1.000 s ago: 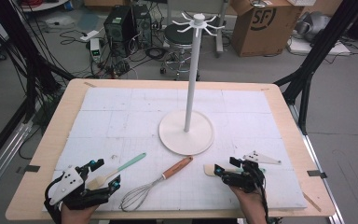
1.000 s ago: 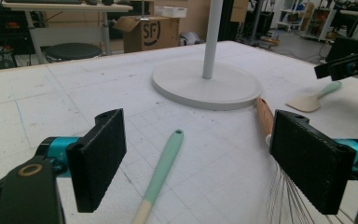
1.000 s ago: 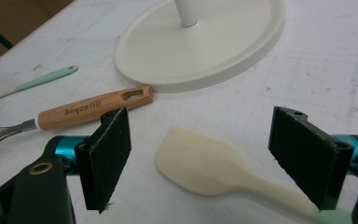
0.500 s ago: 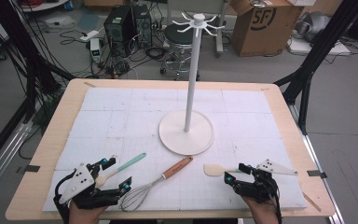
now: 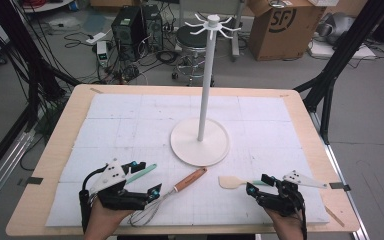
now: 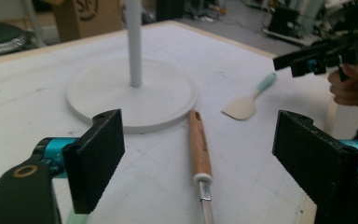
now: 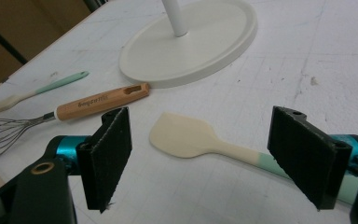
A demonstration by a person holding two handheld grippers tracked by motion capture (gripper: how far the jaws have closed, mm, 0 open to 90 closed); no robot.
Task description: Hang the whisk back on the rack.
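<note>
**Step in hand:** approach, pre-grasp. Both grippers low at the near edge of the table, nothing held yet.

- **Right gripper** (image 7: 200, 158): jaws spread wide, straddling the spatula (image 7: 205, 142). Spatula lies flat on the mat btw. the jaws, blade twd. the stand, handle running back under the right jaw. Next move, by my reading: ease fwd. and down, then close across the handle.
- **Left gripper** (image 6: 205, 163): jaws spread, aimed along the whisk (image 6: 199, 149), which lies flat just ahead, untouched. Needs lowering and centring on the handle before closing.

**Items, w/ materials:**
- Spatula: cream blade, flat, rounded corners, matte, prob. silicone; handle mint green at the far end.
- Whisk: turned wood handle, orange-brown, printed lettering, slotted hang-hole at the tip; steel wire loops (image 7: 4, 133).
- Second utensil (image 7: 37, 91): slim, mint handle, cream head; near the left gripper in the high view. Type unclear.
- Hanging stand (image 5: 200, 142): white round base, tall thin post, radial hooks at the top; smooth.
- Table mat (image 5: 130, 125): white, faint grid, lightly scuffed.
</note>
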